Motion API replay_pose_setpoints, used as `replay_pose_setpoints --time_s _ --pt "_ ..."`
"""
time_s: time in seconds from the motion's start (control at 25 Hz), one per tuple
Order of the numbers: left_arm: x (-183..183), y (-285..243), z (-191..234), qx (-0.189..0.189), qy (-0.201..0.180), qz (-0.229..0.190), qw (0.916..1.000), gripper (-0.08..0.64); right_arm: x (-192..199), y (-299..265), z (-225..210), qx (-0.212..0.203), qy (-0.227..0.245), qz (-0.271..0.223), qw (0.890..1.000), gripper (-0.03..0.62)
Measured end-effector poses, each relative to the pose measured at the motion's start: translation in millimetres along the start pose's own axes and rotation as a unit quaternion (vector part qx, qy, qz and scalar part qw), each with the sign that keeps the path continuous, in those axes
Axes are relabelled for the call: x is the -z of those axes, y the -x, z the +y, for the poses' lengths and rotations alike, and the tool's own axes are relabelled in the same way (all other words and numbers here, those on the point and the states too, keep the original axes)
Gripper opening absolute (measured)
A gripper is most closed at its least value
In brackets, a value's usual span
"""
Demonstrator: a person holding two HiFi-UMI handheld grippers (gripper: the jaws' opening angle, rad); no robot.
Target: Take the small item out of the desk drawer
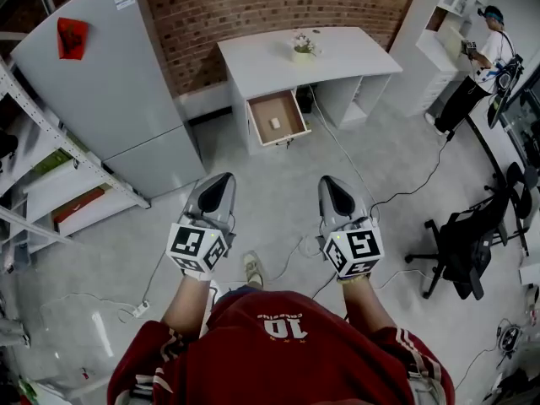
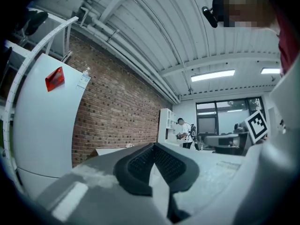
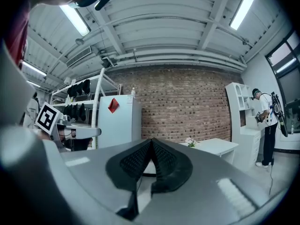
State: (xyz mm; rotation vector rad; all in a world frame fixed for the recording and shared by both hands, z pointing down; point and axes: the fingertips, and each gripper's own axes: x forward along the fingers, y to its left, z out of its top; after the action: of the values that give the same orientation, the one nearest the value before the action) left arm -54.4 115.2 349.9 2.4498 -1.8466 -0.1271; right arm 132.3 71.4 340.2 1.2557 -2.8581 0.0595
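Observation:
A white desk (image 1: 337, 53) stands against the brick wall at the far side of the room. Its drawer (image 1: 292, 131) is pulled open, and a small white item (image 1: 275, 123) lies on the brown drawer bottom. My left gripper (image 1: 218, 191) and right gripper (image 1: 335, 194) hang side by side over the floor, well short of the desk. Both are shut with nothing between the jaws. In the left gripper view the fingertips (image 2: 153, 146) meet; in the right gripper view the fingertips (image 3: 151, 142) meet too, with the desk (image 3: 213, 146) far ahead.
A grey fridge (image 1: 110, 83) stands left of the desk, metal shelving (image 1: 51, 184) further left. Cables (image 1: 405, 191) trail across the floor. A black office chair (image 1: 468, 243) is at right. A person (image 1: 485, 62) stands by white shelves at far right. A small flower pot (image 1: 303, 49) sits on the desk.

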Motion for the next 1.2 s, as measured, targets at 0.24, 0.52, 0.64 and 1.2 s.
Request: replay_pose_setpoints --time_s 0.24,0.52,0.64,1.2 --pt "-19 -51 55 0.007 -0.006 -0.006 0.9999 0.002 -24 -75 -10 -0.004 0.008 -0.01 1.0 -0.011" --pt "-23 -101 109 0.027 0.003 -0.006 0.9996 0.002 -40 -148 -14 0.005 0.014 -0.014 1.0 -0.011" --pt "-20 -120 120 0.039 0.011 -0.002 0.9992 0.002 -42 -161 -20 0.012 0.014 -0.012 1.0 -0.011" --pt "-10 -220 119 0.054 0.0 0.019 0.9984 0.002 -35 -218 -102 0.003 -0.017 -0.025 1.0 -0.011"
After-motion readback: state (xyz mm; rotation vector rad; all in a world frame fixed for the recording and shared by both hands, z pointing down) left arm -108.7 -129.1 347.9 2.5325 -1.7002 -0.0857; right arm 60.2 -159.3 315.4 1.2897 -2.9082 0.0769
